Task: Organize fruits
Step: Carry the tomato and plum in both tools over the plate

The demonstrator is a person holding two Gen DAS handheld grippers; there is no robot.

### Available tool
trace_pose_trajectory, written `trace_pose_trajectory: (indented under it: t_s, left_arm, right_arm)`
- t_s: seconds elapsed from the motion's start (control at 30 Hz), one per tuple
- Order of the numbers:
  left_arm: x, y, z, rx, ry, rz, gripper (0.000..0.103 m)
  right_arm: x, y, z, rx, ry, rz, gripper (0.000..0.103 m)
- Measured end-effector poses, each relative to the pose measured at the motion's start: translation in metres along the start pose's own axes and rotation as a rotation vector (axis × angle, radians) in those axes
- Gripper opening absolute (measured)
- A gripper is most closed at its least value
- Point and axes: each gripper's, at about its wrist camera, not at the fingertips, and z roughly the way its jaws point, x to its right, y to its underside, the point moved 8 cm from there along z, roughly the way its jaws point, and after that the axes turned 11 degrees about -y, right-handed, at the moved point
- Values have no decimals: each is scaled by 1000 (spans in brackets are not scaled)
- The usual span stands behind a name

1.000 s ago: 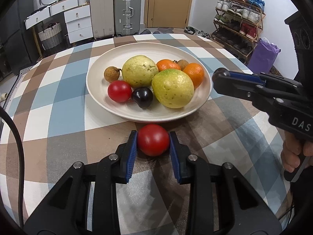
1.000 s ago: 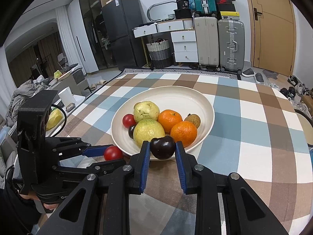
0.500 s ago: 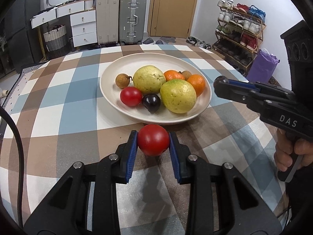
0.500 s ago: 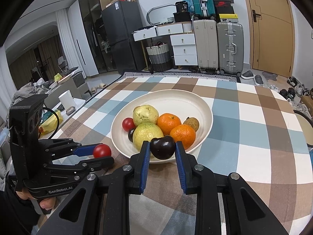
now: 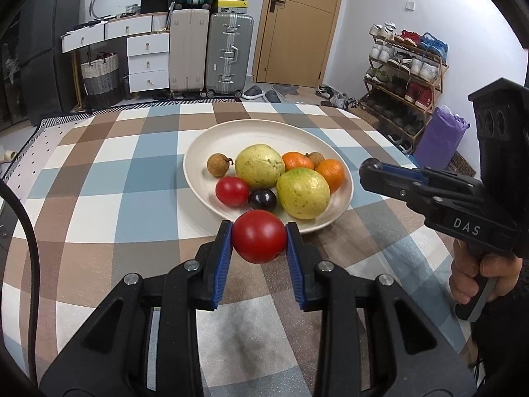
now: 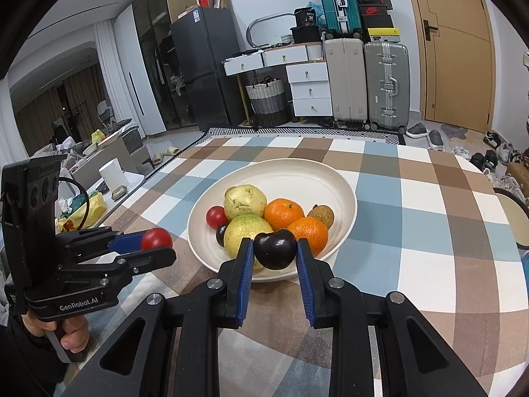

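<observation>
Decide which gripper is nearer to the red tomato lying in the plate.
Left. The left gripper, holding its own tomato, hangs just before the near rim beside the red tomato; the right gripper is farther, across the guavas.

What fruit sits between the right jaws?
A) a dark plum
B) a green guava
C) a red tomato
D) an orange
A: the right gripper is shut on a dark plum; the red tomato is in the left gripper.
</observation>
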Motion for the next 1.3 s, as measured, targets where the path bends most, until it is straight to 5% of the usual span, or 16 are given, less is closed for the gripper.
trace_pose_trajectory:
  t_s: [0.7,1.3]
  left_arm:
    - [-22,-36,13,25,-62,-46,29]
    - [-27,-66,68,13,-96,-34,29]
  right_arm:
    - [3,-22,2,42,10,27,27]
    - [27,-42,35,14,45,59,27]
